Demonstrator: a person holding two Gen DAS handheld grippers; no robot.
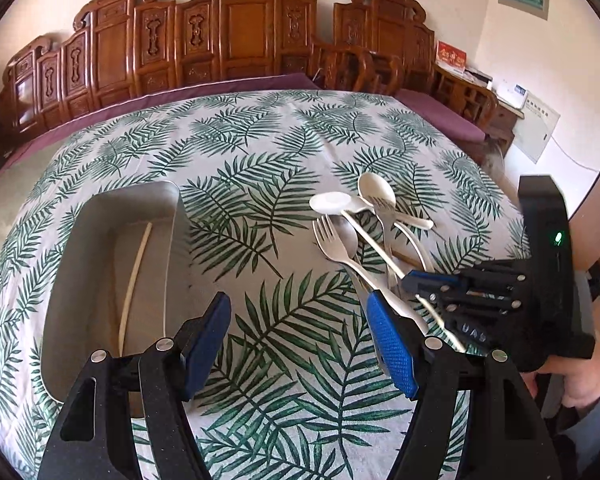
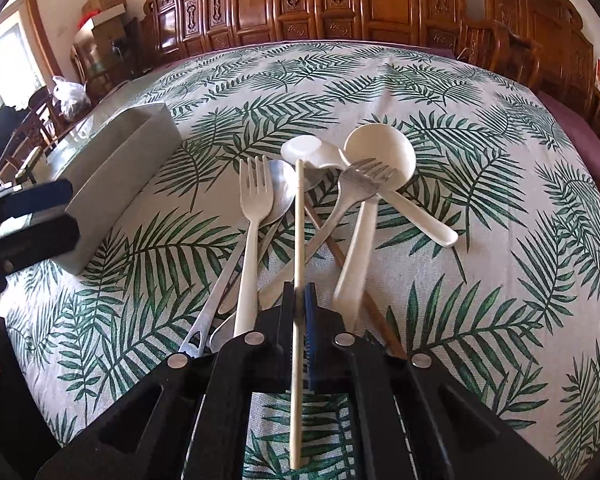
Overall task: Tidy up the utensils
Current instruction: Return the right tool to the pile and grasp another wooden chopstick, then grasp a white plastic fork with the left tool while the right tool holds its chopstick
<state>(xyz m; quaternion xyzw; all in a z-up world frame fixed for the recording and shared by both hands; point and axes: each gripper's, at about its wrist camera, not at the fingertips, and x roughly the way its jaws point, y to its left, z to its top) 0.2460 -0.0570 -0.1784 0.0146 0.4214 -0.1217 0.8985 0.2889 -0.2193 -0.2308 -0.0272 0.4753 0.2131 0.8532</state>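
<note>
Chopstick (image 2: 298,240): light, stiff, slippery; pinched mid-length by right gripper (image 2: 300,300), frame centre.
Left gripper (image 1: 300,340): held wide, empty.
Tray (image 1: 100,208): left.

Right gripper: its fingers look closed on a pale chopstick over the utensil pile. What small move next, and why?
Probably lift straight up a little. The right gripper is shut on the pale chopstick, whose far end lies on the white spoon amid the pile. Clearing that first avoids dragging forks along before carrying it to the grey tray, where another chopstick already lies.
</note>
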